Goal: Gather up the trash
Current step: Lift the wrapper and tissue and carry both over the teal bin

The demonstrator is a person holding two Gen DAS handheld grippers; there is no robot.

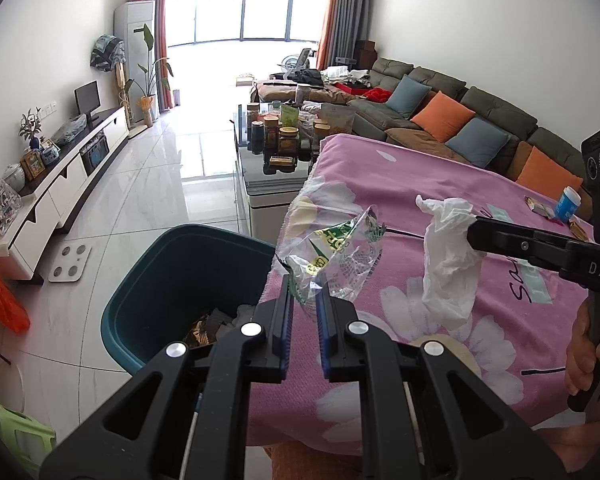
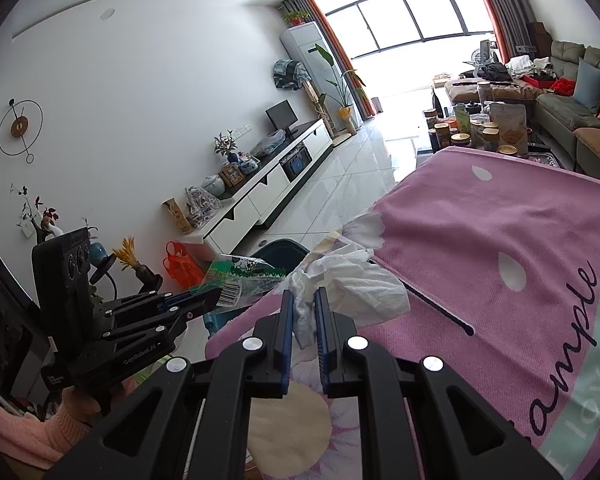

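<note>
My left gripper (image 1: pixel 304 300) is shut on a clear plastic wrapper with green print (image 1: pixel 332 252), held above the left edge of the table with the pink flowered cloth (image 1: pixel 480 360). The wrapper also shows in the right wrist view (image 2: pixel 244 276), held by the left gripper (image 2: pixel 210 300). My right gripper (image 2: pixel 302 312) is shut on a crumpled white tissue (image 2: pixel 360 284), held above the cloth; in the left wrist view the tissue (image 1: pixel 448 264) hangs from the right gripper (image 1: pixel 474 230). A teal trash bin (image 1: pixel 188 276) with some trash inside stands on the floor left of the table.
A blue-capped small tub (image 1: pixel 567 202) and small wrappers (image 1: pixel 540 208) lie at the table's far right. A glass coffee table with jars (image 1: pixel 280 136) stands beyond, a sofa (image 1: pixel 460 120) to the right, a white TV cabinet (image 1: pixel 60 192) along the left wall. An orange bag (image 1: pixel 0 300) lies on the floor.
</note>
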